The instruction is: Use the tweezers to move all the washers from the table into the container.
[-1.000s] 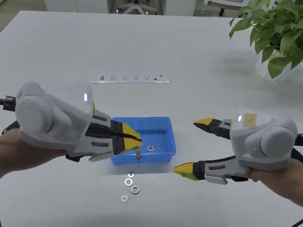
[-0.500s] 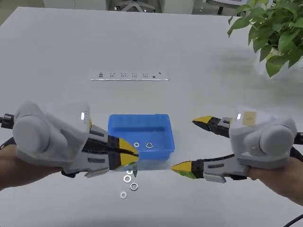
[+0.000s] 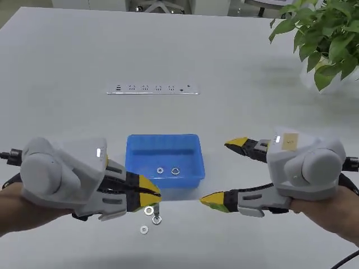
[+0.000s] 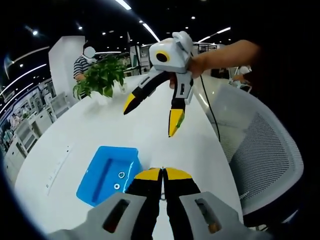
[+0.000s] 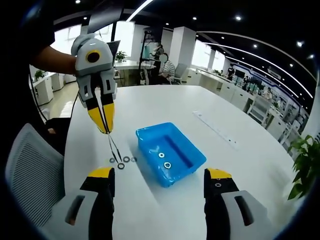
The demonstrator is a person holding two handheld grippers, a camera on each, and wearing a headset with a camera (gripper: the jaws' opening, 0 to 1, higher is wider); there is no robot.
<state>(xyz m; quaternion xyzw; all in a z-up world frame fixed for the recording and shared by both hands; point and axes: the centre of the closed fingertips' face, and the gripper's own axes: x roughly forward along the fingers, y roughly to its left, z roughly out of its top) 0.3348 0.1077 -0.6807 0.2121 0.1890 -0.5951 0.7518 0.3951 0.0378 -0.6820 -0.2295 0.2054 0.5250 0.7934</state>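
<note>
Reaching for another washer with the tweezers, by the look of it. Found the loose washers (image 3: 144, 229) nearest, clustered on the tabletop (image 3: 84, 129) just short of the container's near wall; counted three in the head view, four in the right gripper view. Saw the tweezers (image 5: 114, 147) pinched in the clenched left gripper (image 3: 151, 193), slanted down, tips at one washer of the cluster; could not tell whether already nipped. Noted the right gripper (image 3: 224, 171) released, jaws spread wide on nothing, hovering to the right of the container. Just beyond the cluster, saw the blue container (image 3: 168, 151) with two washers (image 3: 175, 171) lying on its floor. Farther off, made out a white power strip (image 3: 152, 88), and at the far right a potted plant (image 3: 325, 39).

Judged the task partly done, with the cluster left to clear. Needed next: squeezing the tweezer tips onto the edge of one ring, lifting it clear of its neighbours, carrying it the short way over the near wall, and easing the squeeze above the floor. Expected a flat, thin ring to slip easily, so a steady pinch seemed wise.
</note>
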